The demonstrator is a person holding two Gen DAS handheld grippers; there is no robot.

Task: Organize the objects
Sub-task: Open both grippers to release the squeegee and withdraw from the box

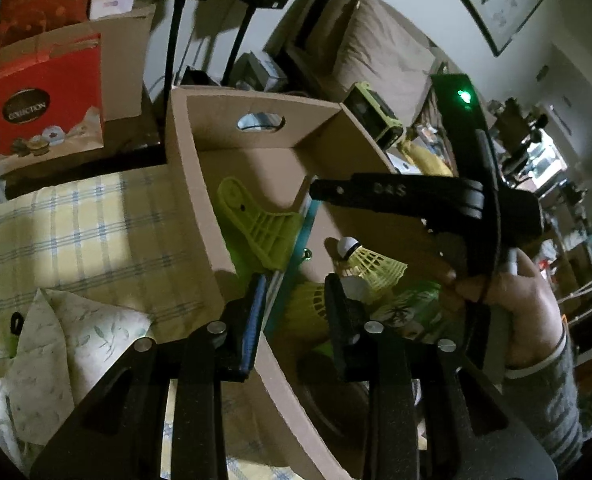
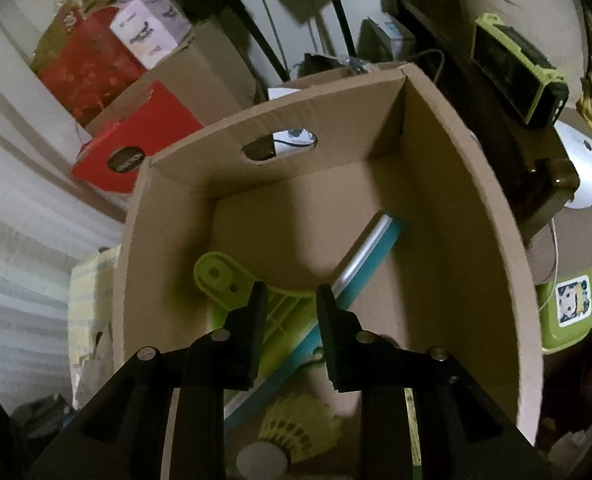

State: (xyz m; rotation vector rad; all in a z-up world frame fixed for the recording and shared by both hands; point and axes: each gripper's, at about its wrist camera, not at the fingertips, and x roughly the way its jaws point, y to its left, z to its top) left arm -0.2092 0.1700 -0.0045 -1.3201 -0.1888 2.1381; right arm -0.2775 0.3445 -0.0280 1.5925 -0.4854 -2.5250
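The left gripper (image 1: 292,312) clamps the open brown cardboard box (image 1: 192,168) wall at six o'clock, steadying it. The right gripper (image 2: 290,304), jaws parted and empty, hovers above the yellow plastic shuttlecock (image 1: 370,266) inside.

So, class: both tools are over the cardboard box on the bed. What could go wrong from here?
The right tool hangs above the yellow shuttlecock; a hard squeeze could crush its thin skirt. The left tool is at the cardboard box wall, and the box sits on soft bedding, so a push might tip it.
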